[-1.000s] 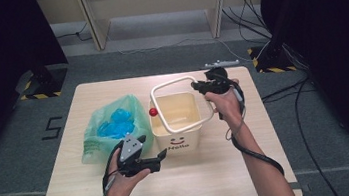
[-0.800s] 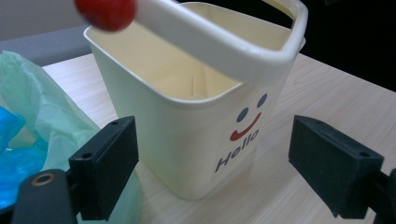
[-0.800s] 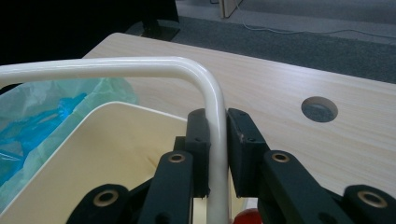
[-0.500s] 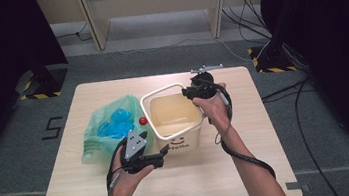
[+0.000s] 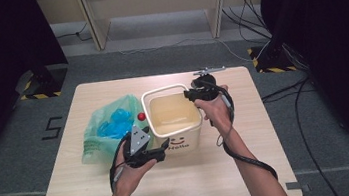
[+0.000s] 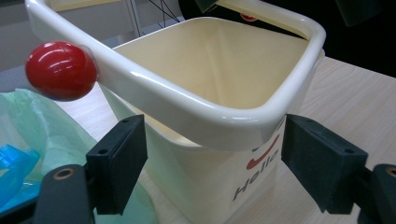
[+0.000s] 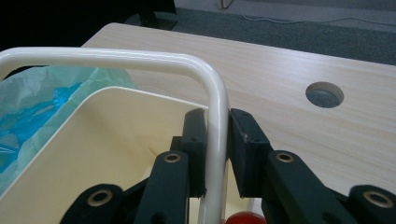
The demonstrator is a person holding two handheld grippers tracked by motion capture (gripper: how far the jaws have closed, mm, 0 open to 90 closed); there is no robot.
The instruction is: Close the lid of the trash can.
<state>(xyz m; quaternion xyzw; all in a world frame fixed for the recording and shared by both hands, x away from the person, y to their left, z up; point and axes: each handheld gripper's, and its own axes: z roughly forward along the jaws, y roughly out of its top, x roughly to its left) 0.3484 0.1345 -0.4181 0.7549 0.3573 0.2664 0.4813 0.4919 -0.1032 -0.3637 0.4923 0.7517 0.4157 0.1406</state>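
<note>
A cream plastic bin (image 5: 175,118) with a smiley face and the word "Hello" on its front is sitting in the middle of the wooden table (image 5: 271,166). Its white frame (image 7: 140,58) is lifted up off the top. The right gripper (image 5: 196,94) is at about 2 o'clock from the bin, and its claw is squeezing together on the frame's bar. The left gripper (image 5: 161,149) is at about 7 o'clock from the bin, down by the front corner. Its claw is standing wide apart, with one black pad (image 6: 119,161) on each side of the corner, not touching it. A red ball knob (image 6: 60,70) is sticking out from the frame at 9 o'clock. A green plastic bag (image 5: 103,132) with something blue (image 5: 115,125) inside is lying just beside the bin at 9 o'clock.
</note>
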